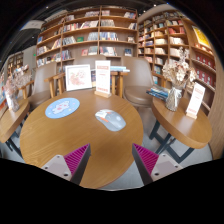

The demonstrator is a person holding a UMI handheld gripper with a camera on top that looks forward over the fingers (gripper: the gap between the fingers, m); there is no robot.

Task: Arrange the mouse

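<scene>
- The gripper (112,160) is hovering above the near edge of a round wooden table (75,140), pointing forward and a little downward across the top.
- Its two fingers are standing wide apart — nothing is between the magenta pads (76,157), so the tool is open and holding nothing.
- A mouse is not clearly showing; a small pale shape is lying on the light blue mouse pad (111,120), just ahead of the fingers, but it is too small to tell.
- A round blue mat (62,107) is lying farther left on the table.
- Bookshelves (95,35) are standing behind.
</scene>
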